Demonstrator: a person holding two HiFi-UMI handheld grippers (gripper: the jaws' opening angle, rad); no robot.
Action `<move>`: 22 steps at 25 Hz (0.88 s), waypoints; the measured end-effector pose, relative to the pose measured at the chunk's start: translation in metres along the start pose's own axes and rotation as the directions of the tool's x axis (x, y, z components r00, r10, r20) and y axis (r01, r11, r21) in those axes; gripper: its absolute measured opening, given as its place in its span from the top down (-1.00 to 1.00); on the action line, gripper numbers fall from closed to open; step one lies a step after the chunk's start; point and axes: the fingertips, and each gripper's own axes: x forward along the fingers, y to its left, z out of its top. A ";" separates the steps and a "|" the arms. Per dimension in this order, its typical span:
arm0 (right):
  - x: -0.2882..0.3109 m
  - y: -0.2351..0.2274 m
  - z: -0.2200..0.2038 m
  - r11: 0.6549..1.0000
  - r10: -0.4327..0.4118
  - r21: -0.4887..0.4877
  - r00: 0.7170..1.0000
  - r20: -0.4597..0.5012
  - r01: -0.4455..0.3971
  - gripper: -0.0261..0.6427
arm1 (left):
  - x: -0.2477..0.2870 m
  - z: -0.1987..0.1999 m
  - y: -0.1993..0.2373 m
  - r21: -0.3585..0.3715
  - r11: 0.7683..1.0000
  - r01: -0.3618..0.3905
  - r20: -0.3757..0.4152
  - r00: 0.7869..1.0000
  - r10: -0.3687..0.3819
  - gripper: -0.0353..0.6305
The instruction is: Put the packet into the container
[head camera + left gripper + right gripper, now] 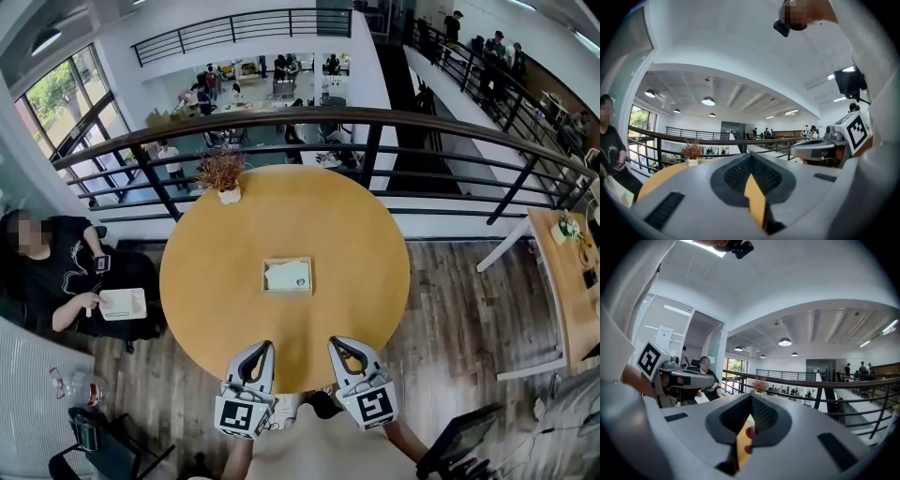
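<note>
Head view: round yellow-wood table (202, 281) fills centre of frame. Small square light-wood container (287, 262) is set at mid-table. Pale flat packet (290, 276) is seen lying flat inside it, within the rim.

Left claw (265, 346) and right claw (335, 341) are held at lower centre of frame, side by side, tips just over the table's near edge. Both are pointed twd the container but well apart from it; no contact w/ packet or container.

Left gripper view: left claw (751, 157) is closed, jaws brought together at the tips w/ only a thin slit left. Table yellow shows thru the slit; nothing is gripped. The right claw's body is seen at mid-right of frame.

Right gripper view: right claw (750, 397) is likewise closed and nothing is gripped. Yellow shows thru the slit, plus small pinkish patches that can't be identified. The left claw's body is seen at mid-left.

Small white pot w/ dried reddish-brown plant (222, 174) stands at the table's far edge, upper left of the tabletop, just in front of dark metal railing (375, 120). Seated person in black top (66, 272) is at left edge of frame, beside the table, apart from it.
</note>
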 end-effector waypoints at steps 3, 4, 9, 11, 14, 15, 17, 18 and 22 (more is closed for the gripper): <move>-0.007 0.024 -0.003 1.000 -0.012 0.018 1.000 -0.018 0.013 0.91 | -0.016 -0.003 -0.001 -0.020 1.000 0.020 0.009 1.000 -0.020 0.88; -0.010 0.033 -0.005 1.000 -0.018 0.021 0.999 -0.026 0.018 0.91 | -0.022 -0.004 -0.003 -0.038 0.999 0.024 0.017 1.000 -0.023 0.88; -0.032 0.064 -0.005 0.998 -0.057 0.040 0.998 -0.031 0.058 0.91 | -0.058 -0.008 -0.014 -0.077 0.997 0.033 0.018 0.999 -0.032 0.88; -0.040 0.070 -0.001 0.996 -0.075 0.044 0.997 -0.035 0.076 0.91 | -0.069 -0.012 -0.019 -0.054 0.998 0.041 -0.001 0.999 -0.042 0.88; -0.051 0.073 0.005 0.989 -0.104 0.098 0.993 -0.048 0.109 0.91 | -0.077 -0.009 -0.025 -0.047 0.997 0.054 -0.014 0.998 -0.055 0.88; -0.052 0.073 0.008 0.990 -0.106 0.091 0.993 -0.050 0.110 0.91 | -0.078 -0.006 -0.025 -0.052 0.997 0.056 -0.014 0.998 -0.057 0.88; -0.051 0.077 0.011 0.993 -0.102 0.060 0.994 -0.043 0.104 0.91 | -0.084 -0.006 -0.021 -0.064 0.997 0.053 -0.012 0.998 -0.054 0.88; -0.050 0.079 0.009 0.993 -0.101 0.055 0.994 -0.035 0.103 0.91 | -0.086 -0.009 -0.020 -0.067 0.997 0.049 -0.009 0.999 -0.050 0.88; -0.053 0.078 -0.008 0.990 -0.117 0.078 0.993 -0.012 0.118 0.91 | -0.087 -0.023 -0.024 -0.043 0.998 0.037 0.011 0.999 -0.036 0.88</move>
